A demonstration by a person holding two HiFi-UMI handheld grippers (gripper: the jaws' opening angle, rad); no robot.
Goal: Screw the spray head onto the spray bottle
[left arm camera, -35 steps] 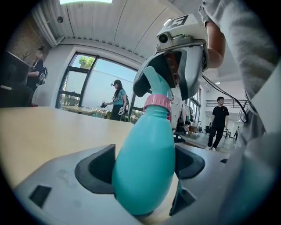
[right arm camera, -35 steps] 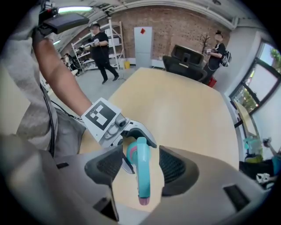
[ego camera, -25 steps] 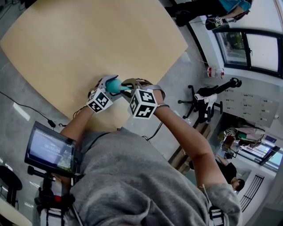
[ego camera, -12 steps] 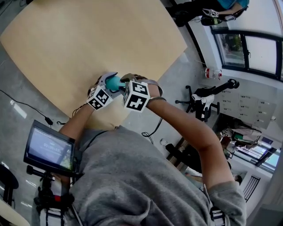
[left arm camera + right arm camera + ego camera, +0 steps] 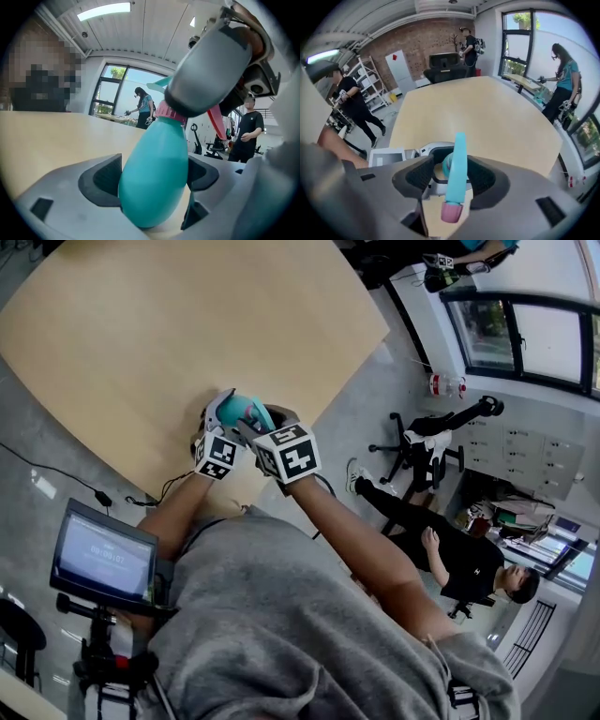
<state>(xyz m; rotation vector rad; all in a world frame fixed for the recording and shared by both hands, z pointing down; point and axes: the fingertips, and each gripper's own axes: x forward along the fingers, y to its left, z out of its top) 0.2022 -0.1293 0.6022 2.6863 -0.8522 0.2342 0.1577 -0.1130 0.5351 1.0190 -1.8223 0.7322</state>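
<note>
- Left gripper view: the left tongs [image 5: 152, 180] clamp the teal spray bottle [image 5: 157, 150] over the table [image 5: 56, 136];
- right gripper view: the right tongs [image 5: 451, 177] are opening, the spray head [image 5: 458, 159] between them, unpressed.

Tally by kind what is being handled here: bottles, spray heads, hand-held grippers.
bottle: 1
spray head: 1
hand-held gripper: 2 (left hand-held gripper clamped on the bottle; right hand-held gripper with jaws opening, the spray head between them)
Total: 4
</note>
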